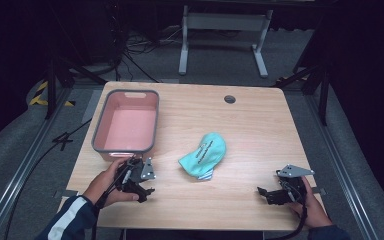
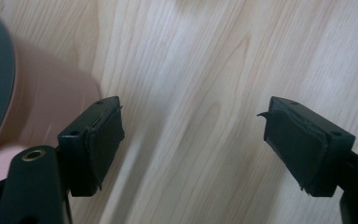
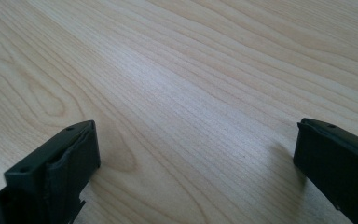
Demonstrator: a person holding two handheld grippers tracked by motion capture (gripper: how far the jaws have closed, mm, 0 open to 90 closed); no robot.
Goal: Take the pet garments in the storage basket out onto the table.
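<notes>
Teal cloth cap (image 1: 204, 155) is lying mid light wooden table (image 1: 250, 125), untouched. Pink plastic bin with grey rim (image 1: 126, 126) is sitting at far left. Left gripper (image 1: 142, 191) is resting just in front of the bin, jaws spread wide, holding nothing. Right gripper (image 1: 263, 193) is sitting near the right edge, likewise spread and holding nothing.

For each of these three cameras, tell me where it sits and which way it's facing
High view: fixed above the person's side, looking forward and down on the table; shows both hands, left gripper, right gripper, teal cap, pink bin.
Left gripper view: rides the left gripper, jaws apart over wood, bin at left.
Right gripper view: rides the right gripper, jaws apart, low over wood.
Shared: the tabletop in all three.
</notes>
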